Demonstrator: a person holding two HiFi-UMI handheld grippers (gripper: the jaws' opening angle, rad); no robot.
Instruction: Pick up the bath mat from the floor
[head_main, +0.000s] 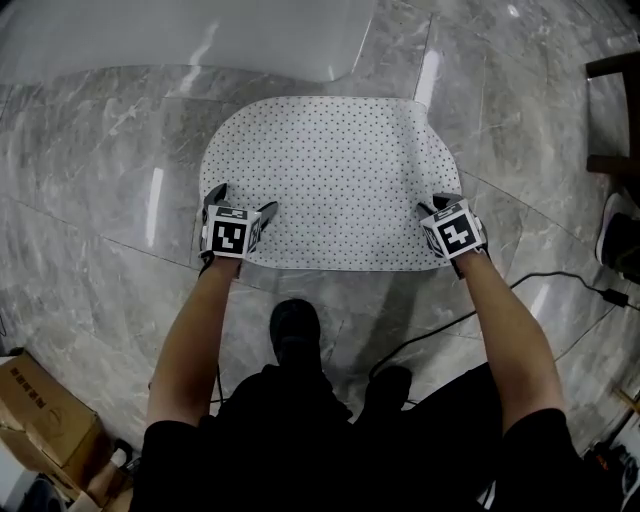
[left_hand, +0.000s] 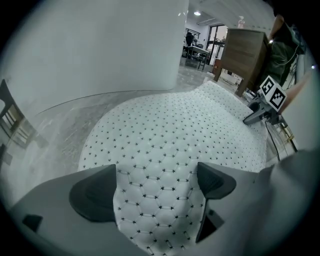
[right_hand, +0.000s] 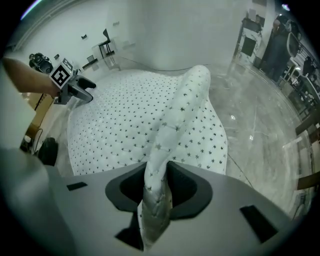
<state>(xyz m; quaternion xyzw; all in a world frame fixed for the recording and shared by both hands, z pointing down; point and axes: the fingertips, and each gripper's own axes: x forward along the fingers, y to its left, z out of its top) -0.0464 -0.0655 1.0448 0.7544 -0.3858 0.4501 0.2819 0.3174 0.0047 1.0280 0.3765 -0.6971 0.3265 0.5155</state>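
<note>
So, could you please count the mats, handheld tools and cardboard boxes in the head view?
Bath mat: 1
Tools: 2, the left tool and the right tool
Cardboard box: 1
Total: 4

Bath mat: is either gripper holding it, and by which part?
The right gripper pinches a raised fold of the bath mat at its near right edge. The left gripper is open, jaws apart over the near left edge.

L gripper (left_hand: 156, 175) jaws apart astride mat (left_hand: 170, 125)
</note>
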